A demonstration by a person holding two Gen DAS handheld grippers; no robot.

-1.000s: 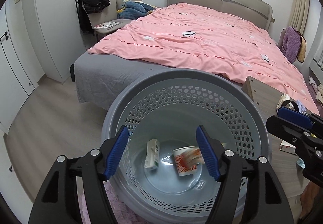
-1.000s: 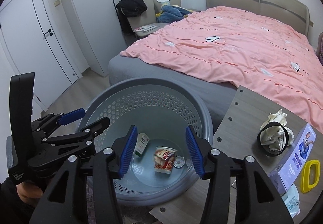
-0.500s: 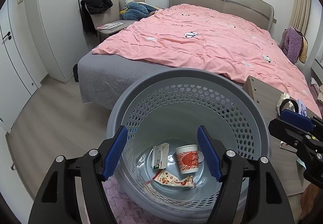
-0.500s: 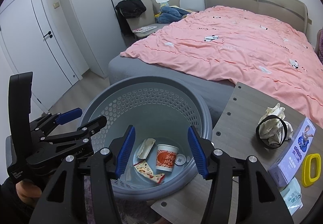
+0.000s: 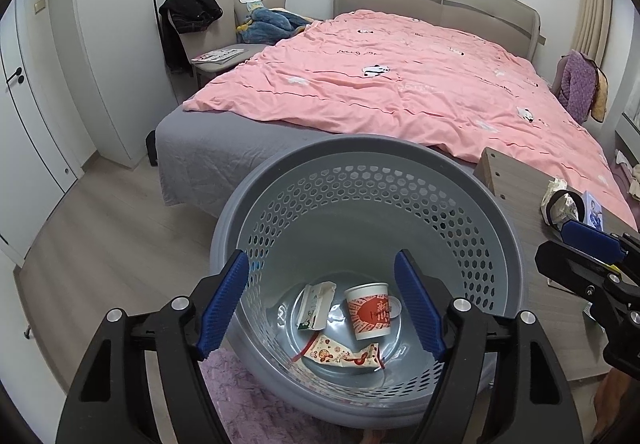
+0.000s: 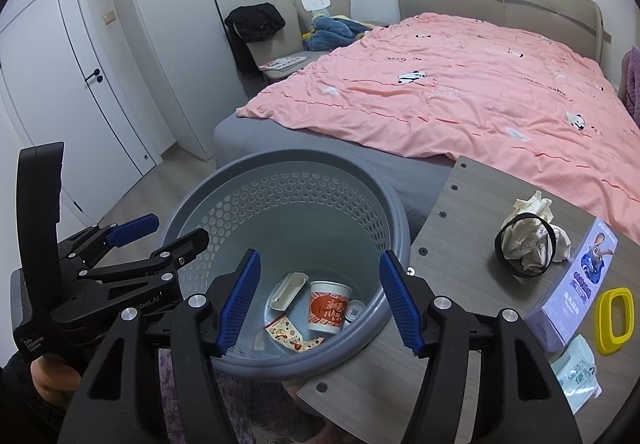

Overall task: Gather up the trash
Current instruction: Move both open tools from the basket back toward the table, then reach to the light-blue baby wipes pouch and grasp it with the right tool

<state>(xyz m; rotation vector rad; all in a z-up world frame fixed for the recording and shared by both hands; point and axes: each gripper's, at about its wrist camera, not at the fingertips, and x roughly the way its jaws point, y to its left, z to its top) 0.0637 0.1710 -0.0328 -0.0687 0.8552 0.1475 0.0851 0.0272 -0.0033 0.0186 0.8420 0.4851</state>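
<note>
Both tongs spread apart, empty: left gripper (image 5: 322,304) and right gripper (image 6: 318,298) above basket (image 6: 398,204) holding cup (image 6: 328,306), wrapper (image 6: 294,336), carton (image 6: 288,288).

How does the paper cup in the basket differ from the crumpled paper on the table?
The paper cup is red-printed and keeps its shape; the crumpled paper is plain off-white and wadded. The cup lies inside the basket; the paper sits on the table, ringed by a black band. Neither is gripped.
</note>
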